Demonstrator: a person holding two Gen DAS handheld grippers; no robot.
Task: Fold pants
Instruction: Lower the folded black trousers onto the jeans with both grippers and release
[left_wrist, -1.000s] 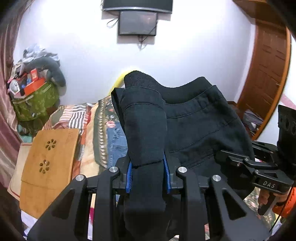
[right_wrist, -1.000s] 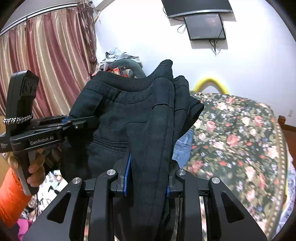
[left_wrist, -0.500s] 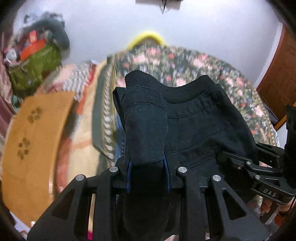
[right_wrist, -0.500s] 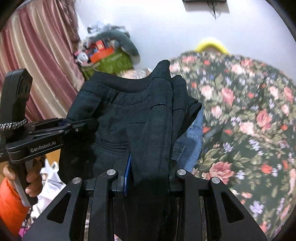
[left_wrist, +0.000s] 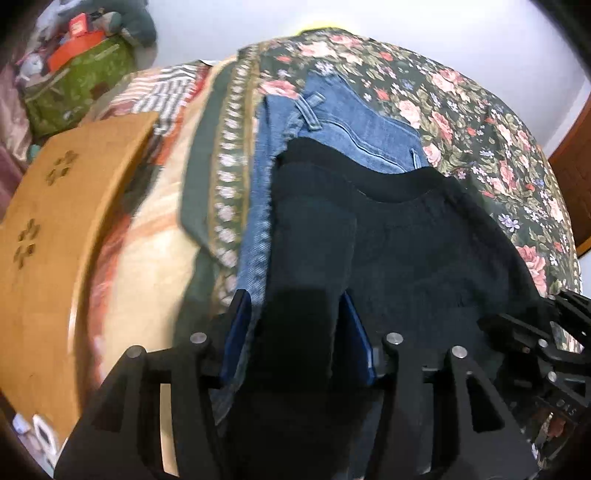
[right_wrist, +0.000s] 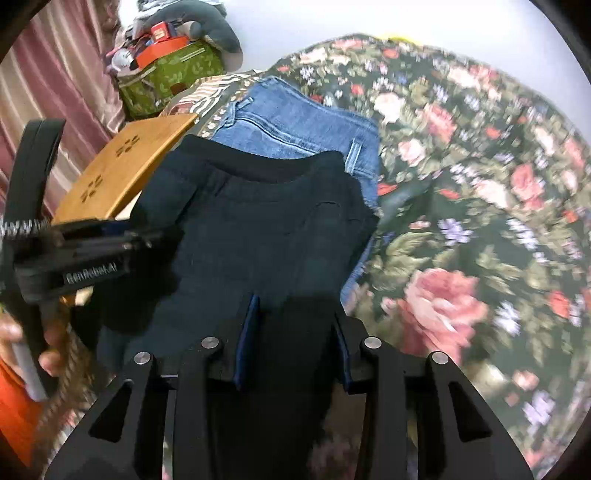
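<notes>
Left wrist view: folded black pants (left_wrist: 406, 251) lie over blue jeans (left_wrist: 351, 125) on the floral bed (left_wrist: 480, 122); both hand-held grippers' jaws are opening around black cloth, fingertips hidden.

Black claw (right_wrist: 291, 332) with blue pads (right_wrist: 246, 341); silver screws; orange sleeve (right_wrist: 14, 410).

The black two-finger left gripper (left_wrist: 299, 328) points steeply downward, its blue-padded jaws opening around a fold of dark cloth. The black right gripper (right_wrist: 295, 332) tilts likewise, jaws also opening around dark cloth. A hand (right_wrist: 44, 350) in an orange sleeve (right_wrist: 14, 410) grips the left handle.
</notes>
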